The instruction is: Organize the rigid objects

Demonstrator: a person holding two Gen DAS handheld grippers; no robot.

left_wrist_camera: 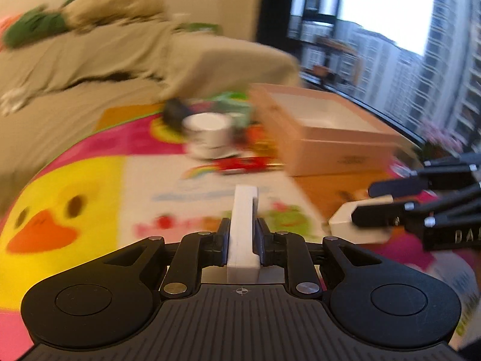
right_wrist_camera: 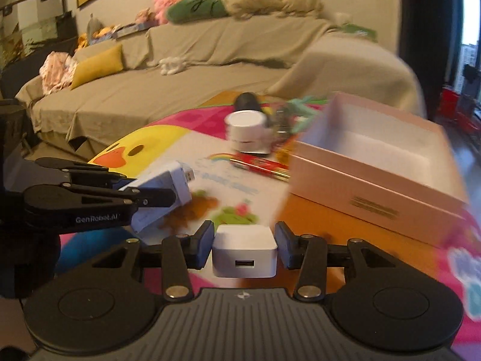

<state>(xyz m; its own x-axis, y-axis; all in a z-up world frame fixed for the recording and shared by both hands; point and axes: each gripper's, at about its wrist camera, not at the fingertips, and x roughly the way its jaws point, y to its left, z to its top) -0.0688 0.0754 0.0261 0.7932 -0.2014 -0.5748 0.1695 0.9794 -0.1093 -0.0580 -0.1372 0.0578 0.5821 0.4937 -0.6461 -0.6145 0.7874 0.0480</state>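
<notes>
Living-room worktop with duck-print mat [right_wrist_camera: 144, 147]: left tool [left_wrist_camera: 242, 237] is clamping a white USB adapter [left_wrist_camera: 244, 225]; right tool [right_wrist_camera: 244, 248] is bracketing a white charger cube [right_wrist_camera: 244, 251], pads apart. Pink box [right_wrist_camera: 375, 150] is sitting empty; sorting barely begun.

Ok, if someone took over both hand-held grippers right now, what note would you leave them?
Left hand-held gripper: shut on a flat white adapter, lifted over the mat.
Right hand-held gripper: jaws around the white charger cube, small gaps at both pads, grip not confirmed.
Pink box: open, looks empty.
Left: white round container and red packet on the mat; nothing boxed yet.
</notes>
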